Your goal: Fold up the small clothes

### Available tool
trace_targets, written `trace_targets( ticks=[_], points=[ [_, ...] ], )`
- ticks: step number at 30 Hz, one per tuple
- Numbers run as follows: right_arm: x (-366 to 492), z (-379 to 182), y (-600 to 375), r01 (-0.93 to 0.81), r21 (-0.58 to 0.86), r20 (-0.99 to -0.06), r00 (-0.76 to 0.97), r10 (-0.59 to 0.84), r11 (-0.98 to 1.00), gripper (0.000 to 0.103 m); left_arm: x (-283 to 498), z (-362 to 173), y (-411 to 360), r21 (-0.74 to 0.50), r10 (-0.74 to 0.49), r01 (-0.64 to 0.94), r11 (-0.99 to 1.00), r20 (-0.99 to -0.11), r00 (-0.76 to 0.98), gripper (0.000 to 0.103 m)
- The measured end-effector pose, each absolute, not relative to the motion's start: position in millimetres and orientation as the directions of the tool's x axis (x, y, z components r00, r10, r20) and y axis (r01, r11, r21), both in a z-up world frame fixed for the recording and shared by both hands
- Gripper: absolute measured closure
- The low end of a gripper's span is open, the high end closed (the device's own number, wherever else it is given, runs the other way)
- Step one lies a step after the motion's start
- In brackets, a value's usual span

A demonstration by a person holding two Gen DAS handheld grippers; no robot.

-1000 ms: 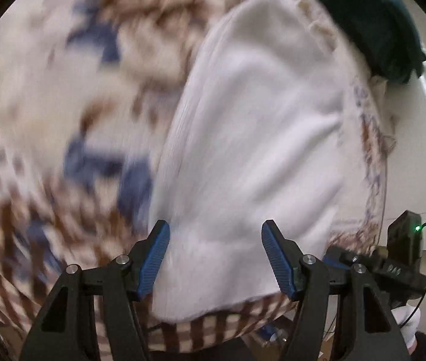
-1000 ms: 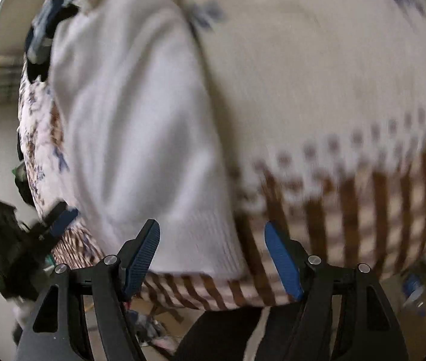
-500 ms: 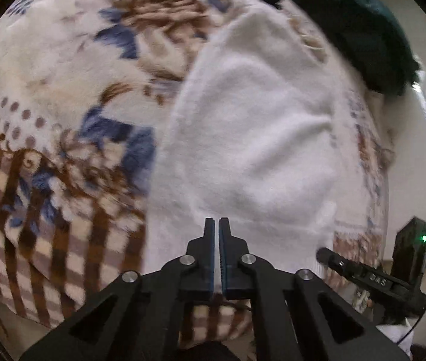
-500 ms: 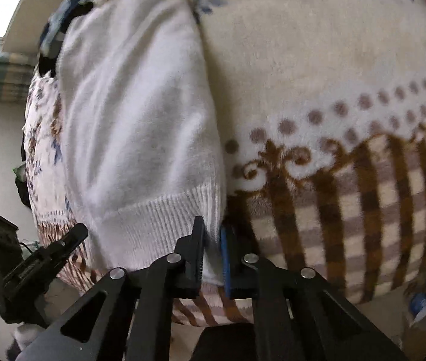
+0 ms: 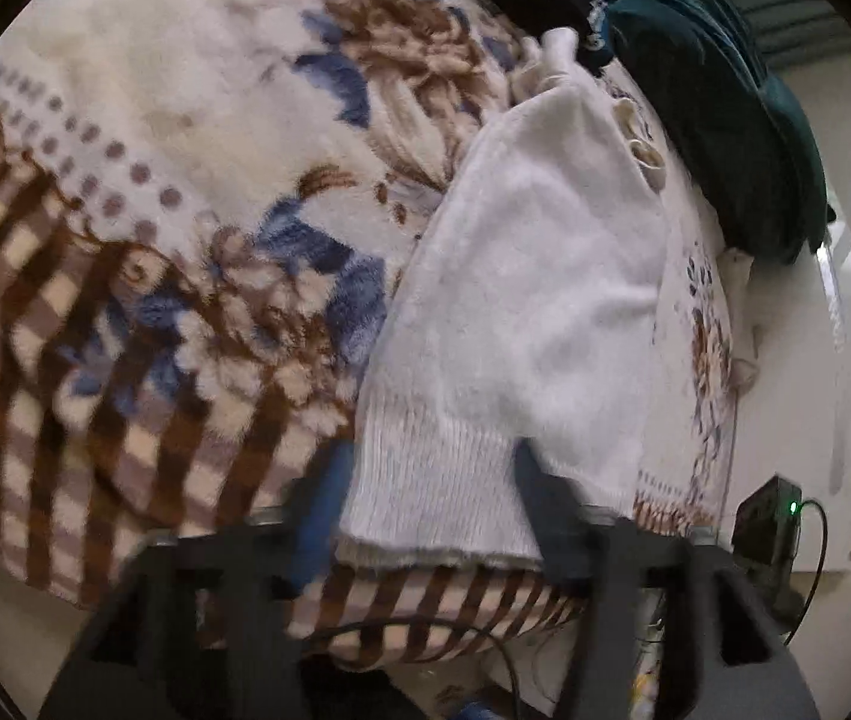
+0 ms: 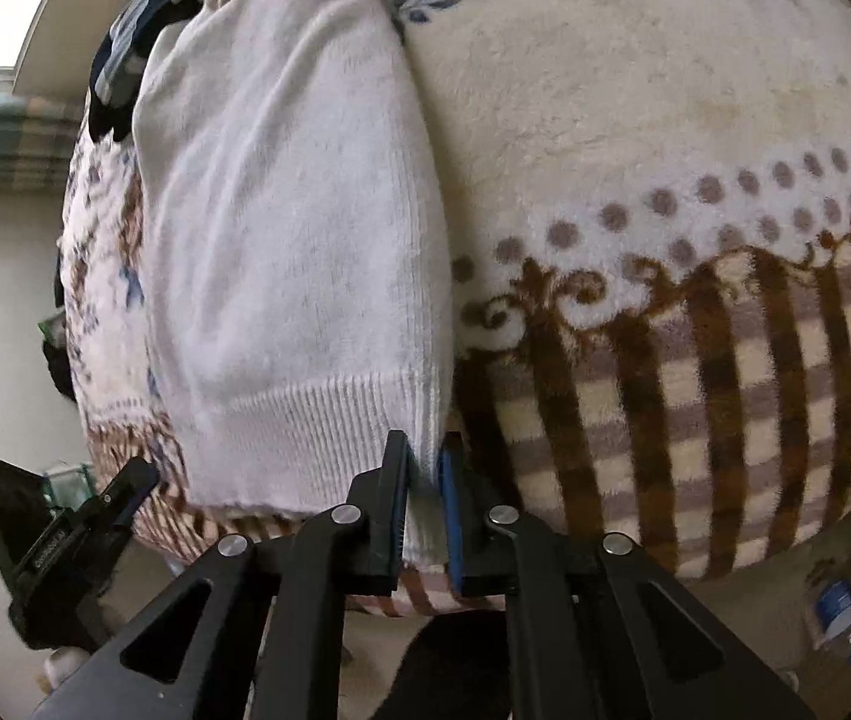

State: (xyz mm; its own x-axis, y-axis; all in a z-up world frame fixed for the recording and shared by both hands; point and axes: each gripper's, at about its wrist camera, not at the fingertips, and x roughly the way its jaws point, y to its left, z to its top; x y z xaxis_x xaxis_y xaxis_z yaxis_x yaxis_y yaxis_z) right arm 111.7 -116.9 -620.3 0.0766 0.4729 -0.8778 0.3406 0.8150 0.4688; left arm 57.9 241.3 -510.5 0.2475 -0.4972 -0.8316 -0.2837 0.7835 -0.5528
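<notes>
White sweater (image 5: 521,324) lies folded lengthwise on the patterned blanket (image 5: 143,252), ribbed hem at the near edge. Right claw (image 6: 423,501) is pinched tight on the hem's right corner, knit squeezed between the blue pads. Left claw (image 5: 425,498) has just been opening; its jaws stand apart, blurred, either side of the hem's left part, and I can't tell whether they touch it. Dark green garment (image 5: 725,120) sits far right.
</notes>
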Motion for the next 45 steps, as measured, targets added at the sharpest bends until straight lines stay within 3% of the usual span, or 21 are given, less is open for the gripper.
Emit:
trace_targets(
  ticks=[2, 3, 4, 8, 13, 16, 20, 22, 24, 25, 26, 27, 31, 33, 34, 36, 37, 39, 45],
  points=[
    [110, -623, -117, 0.345, 0.473, -0.875, 0.078, 0.478, 0.81, 0.091, 63, -529, 236, -0.554, -0.517, -0.296, 0.778, -0.832, 0.2, 0.048],
    [108, -625, -117, 0.352, 0.467, -0.878, 0.074, 0.474, 0.811, 0.091, 64, -535, 230, -0.555, -0.522, -0.289, 0.78, -0.832, 0.189, 0.057],
    [106, -626, -116, 0.361, 0.459, -0.882, 0.074, 0.466, 0.812, 0.093, 63, -536, 226, -0.536, -0.503, -0.275, 0.798, -0.844, 0.184, 0.097],
    [101, -622, -112, 0.361, 0.432, -0.898, 0.089, 0.43, 0.827, 0.094, 52, -519, 211, -0.477, -0.437, -0.195, 0.857, -0.873, 0.215, 0.097],
    [99, -613, -116, 0.363, 0.434, -0.898, 0.097, 0.43, 0.824, 0.095, 33, -494, 218, -0.493, -0.438, -0.228, 0.84, -0.863, 0.251, 0.097],
    [101, -612, -118, 0.351, 0.427, -0.9, 0.069, 0.431, 0.834, 0.095, 30, -511, 223, -0.46, -0.417, -0.239, 0.855, -0.885, 0.21, 0.097],
    [108, -629, -113, 0.327, 0.416, -0.895, -0.016, 0.445, 0.848, 0.094, 44, -536, 224, -0.459, -0.432, -0.253, 0.852, -0.888, 0.156, 0.092],
    [112, -632, -114, 0.336, 0.423, -0.889, -0.024, 0.457, 0.841, 0.085, 48, -533, 227, -0.478, -0.454, -0.248, 0.843, -0.878, 0.15, 0.078],
    [113, -632, -122, 0.367, 0.468, -0.862, -0.011, 0.506, 0.804, 0.069, 47, -526, 230, -0.522, -0.488, -0.231, 0.821, -0.852, 0.189, 0.065],
    [113, -632, -127, 0.379, 0.483, -0.855, 0.009, 0.519, 0.789, 0.048, 47, -525, 233, -0.54, -0.502, -0.231, 0.809, -0.84, 0.205, 0.054],
    [112, -632, -131, 0.39, 0.502, -0.845, 0.031, 0.534, 0.772, 0.041, 47, -526, 234, -0.543, -0.503, -0.237, 0.806, -0.838, 0.211, 0.049],
    [112, -635, -134, 0.401, 0.519, -0.834, 0.041, 0.551, 0.755, 0.041, 48, -532, 234, -0.552, -0.513, -0.246, 0.797, -0.833, 0.207, 0.042],
    [111, -669, -132, 0.449, 0.555, -0.779, -0.016, 0.627, 0.7, 0.04, 56, -563, 229, -0.578, -0.567, -0.291, 0.762, -0.813, 0.13, 0.042],
    [110, -676, -128, 0.461, 0.574, -0.759, -0.01, 0.651, 0.677, 0.041, 57, -559, 227, -0.573, -0.56, -0.277, 0.771, -0.818, 0.132, 0.044],
    [107, -677, -127, 0.464, 0.583, -0.755, 0.005, 0.655, 0.667, 0.044, 58, -554, 224, -0.571, -0.555, -0.262, 0.778, -0.82, 0.137, 0.055],
    [107, -675, -122, 0.448, 0.616, -0.735, 0.028, 0.678, 0.649, 0.074, 58, -544, 215, -0.568, -0.549, -0.219, 0.793, -0.823, 0.145, 0.094],
    [107, -672, -119, 0.435, 0.616, -0.739, 0.03, 0.673, 0.657, 0.083, 58, -535, 210, -0.562, -0.542, -0.195, 0.804, -0.827, 0.148, 0.094],
    [108, -663, -116, 0.403, 0.623, -0.745, 0.044, 0.666, 0.671, 0.09, 59, -516, 204, -0.568, -0.542, -0.17, 0.805, -0.821, 0.178, 0.094],
    [123, -609, -124, 0.354, 0.7, -0.691, 0.116, 0.714, 0.62, 0.091, 84, -444, 199, -0.635, -0.58, -0.14, 0.76, -0.76, 0.292, 0.094]
  ],
)
